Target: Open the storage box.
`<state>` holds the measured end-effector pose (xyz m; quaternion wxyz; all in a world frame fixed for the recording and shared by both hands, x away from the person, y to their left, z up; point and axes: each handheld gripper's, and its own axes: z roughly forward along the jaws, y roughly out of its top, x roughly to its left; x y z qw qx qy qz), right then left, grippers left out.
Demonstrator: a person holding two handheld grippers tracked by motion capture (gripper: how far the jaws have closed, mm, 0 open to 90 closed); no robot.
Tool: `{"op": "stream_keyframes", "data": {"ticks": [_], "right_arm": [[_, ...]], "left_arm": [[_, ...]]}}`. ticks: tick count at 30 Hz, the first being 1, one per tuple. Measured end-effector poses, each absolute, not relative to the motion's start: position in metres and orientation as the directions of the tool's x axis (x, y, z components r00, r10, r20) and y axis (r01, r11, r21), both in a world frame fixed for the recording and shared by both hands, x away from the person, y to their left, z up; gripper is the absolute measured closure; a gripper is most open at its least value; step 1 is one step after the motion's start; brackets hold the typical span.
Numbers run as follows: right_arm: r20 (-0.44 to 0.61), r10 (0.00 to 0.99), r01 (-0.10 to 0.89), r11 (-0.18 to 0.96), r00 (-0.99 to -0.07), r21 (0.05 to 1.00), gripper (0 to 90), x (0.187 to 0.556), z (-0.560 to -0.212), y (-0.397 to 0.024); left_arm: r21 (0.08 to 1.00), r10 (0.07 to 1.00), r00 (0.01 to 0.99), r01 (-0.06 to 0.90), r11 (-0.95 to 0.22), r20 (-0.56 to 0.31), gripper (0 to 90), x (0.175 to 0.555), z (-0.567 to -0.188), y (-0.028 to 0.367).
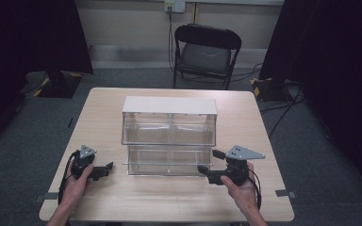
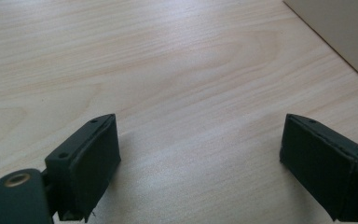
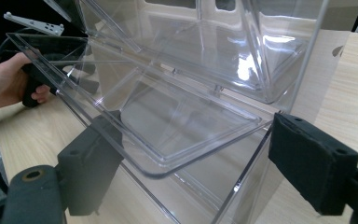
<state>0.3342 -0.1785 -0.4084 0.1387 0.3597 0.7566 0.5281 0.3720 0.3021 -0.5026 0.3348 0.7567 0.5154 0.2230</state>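
A clear plastic two-tier bin [image 1: 169, 136] with a white top [image 1: 169, 105] stands mid-table. My right gripper [image 1: 209, 162] is at the bin's lower front right corner. In the right gripper view its jaws [image 3: 205, 163] stand wide apart, and the raised clear flap [image 3: 186, 135] of the lower tier reaches between them. Neither pad presses on the flap. My left gripper [image 1: 104, 169] rests left of the bin, a short gap away. Its jaws [image 2: 200, 158] are open over bare wood with nothing between them.
The wooden table [image 1: 179, 197] has free room in front of the bin and on both sides. A black folding chair [image 1: 206, 52] stands behind the far edge. Dark curtains hang at both sides, and cables lie on the floor at right.
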Motion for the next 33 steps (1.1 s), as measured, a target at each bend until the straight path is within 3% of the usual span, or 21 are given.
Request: {"op": "stream_keyframes", "data": {"ticks": [33], "right_arm": [[0.187, 0.681, 0.386, 0.152, -0.708, 0.910, 18.2, 0.3423, -0.3986, -0.1784]], "left_arm": [[0.735, 0.929, 0.371, 0.631, -0.250, -0.003, 10.6, 0.3728, -0.5025, 0.3018]]}}
